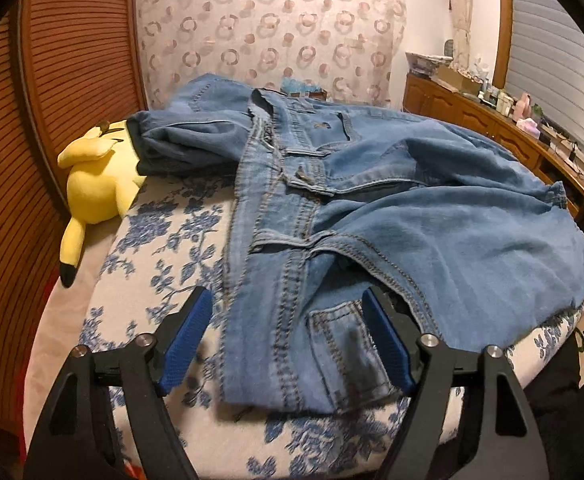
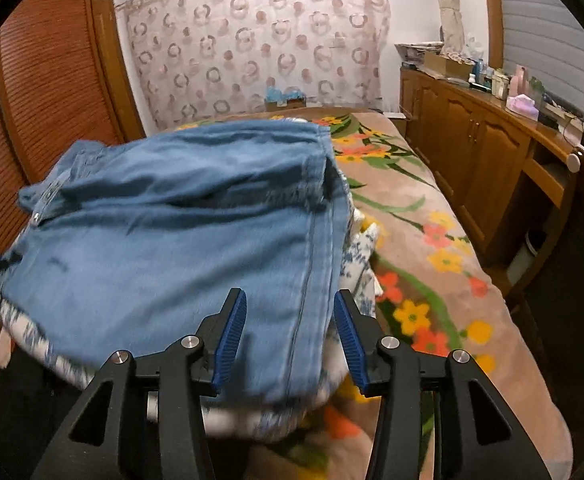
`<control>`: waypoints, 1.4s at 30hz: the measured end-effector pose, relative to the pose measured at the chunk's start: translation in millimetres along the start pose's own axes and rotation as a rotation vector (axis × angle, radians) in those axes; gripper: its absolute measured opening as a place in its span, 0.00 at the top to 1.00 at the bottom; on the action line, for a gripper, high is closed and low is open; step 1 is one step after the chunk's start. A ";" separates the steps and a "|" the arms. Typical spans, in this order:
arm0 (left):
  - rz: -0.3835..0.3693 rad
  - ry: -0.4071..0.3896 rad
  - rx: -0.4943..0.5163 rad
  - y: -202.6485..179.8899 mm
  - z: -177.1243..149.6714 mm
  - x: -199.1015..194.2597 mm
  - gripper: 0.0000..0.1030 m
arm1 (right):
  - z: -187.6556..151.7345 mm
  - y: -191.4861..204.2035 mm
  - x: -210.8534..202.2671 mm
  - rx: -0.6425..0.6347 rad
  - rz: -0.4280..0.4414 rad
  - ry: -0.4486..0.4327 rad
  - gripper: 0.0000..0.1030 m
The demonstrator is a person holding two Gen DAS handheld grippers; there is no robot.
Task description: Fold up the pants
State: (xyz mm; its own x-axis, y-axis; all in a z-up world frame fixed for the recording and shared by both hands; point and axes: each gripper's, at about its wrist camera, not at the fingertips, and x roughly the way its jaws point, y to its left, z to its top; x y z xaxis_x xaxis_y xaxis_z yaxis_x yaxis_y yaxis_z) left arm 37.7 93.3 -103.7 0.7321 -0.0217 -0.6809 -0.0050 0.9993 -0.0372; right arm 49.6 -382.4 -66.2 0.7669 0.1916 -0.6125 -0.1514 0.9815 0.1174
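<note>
Light blue jeans point(image 1: 371, 208) lie crumpled on a white and blue flowered cover point(image 1: 152, 264), waistband and pockets toward me in the left wrist view. My left gripper point(image 1: 288, 304) is open, its blue pads either side of the near waistband corner, just above it. In the right wrist view the jeans point(image 2: 180, 232) lie as a broad folded slab with a side seam running toward me. My right gripper point(image 2: 290, 304) is open, its pads astride the near seam edge of the denim, not closed on it.
A yellow plush toy point(image 1: 92, 176) lies at the left by the slatted wooden door point(image 1: 52, 80). A flowered blanket point(image 2: 431, 248) covers the bed to the right. A wooden cabinet point(image 2: 471, 152) with clutter runs along the right wall. A patterned curtain point(image 2: 252, 48) hangs behind.
</note>
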 end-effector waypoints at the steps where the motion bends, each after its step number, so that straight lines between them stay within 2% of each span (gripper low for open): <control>1: 0.006 0.003 -0.003 2.0 -1.4 -0.8 0.25 | -2.3 0.1 -1.7 -0.009 -0.001 0.004 0.54; 7: 0.020 0.025 -0.031 16.3 -10.3 -0.7 0.38 | 8.8 5.8 -4.5 -0.011 -0.012 0.031 0.53; 14: 0.030 0.059 -0.045 23.1 -22.4 3.3 0.39 | 7.8 13.4 -2.3 0.002 -0.022 0.066 0.53; 23: 0.021 0.043 -0.060 23.6 -28.5 1.7 0.38 | 8.9 18.9 -1.7 -0.007 -0.022 0.077 0.54; 25: 0.015 0.031 -0.063 22.2 -30.1 -1.9 0.44 | 8.6 17.8 -2.0 -0.005 -0.020 0.077 0.54; 26: -0.004 0.026 -0.064 22.2 -29.5 -4.0 0.51 | 8.6 17.5 -2.3 -0.004 -0.019 0.077 0.54; 33: -0.022 0.034 -0.071 22.3 -30.1 -5.0 0.55 | 7.1 20.2 -3.3 -0.010 -0.020 0.076 0.54; 35: -0.028 0.032 -0.073 21.2 -30.6 -5.0 0.59 | 6.3 19.3 -4.4 -0.009 -0.024 0.075 0.58; 36: -0.034 0.031 -0.072 20.0 -30.8 -5.4 0.65 | 6.0 18.7 -5.4 -0.011 -0.028 0.075 0.60; 38: -0.037 0.027 -0.069 16.9 -30.5 -5.9 0.70 | 6.0 17.0 -7.4 -0.017 -0.032 0.076 0.70; 41: -0.045 0.021 -0.075 14.9 -29.0 -7.8 0.83 | 6.3 14.8 -10.7 -0.026 -0.039 0.076 0.81; 42: -0.040 0.013 -0.072 13.8 -28.0 -10.1 0.85 | 6.0 14.9 -11.8 -0.026 -0.028 0.076 0.82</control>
State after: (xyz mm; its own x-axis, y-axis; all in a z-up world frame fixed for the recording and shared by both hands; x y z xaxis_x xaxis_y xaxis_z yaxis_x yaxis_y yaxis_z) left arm 11.2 106.5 -117.8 0.7235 -0.0621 -0.6876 -0.0253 0.9929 -0.1163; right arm 42.1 -370.0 -52.5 0.7215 0.1627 -0.6730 -0.1478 0.9858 0.0799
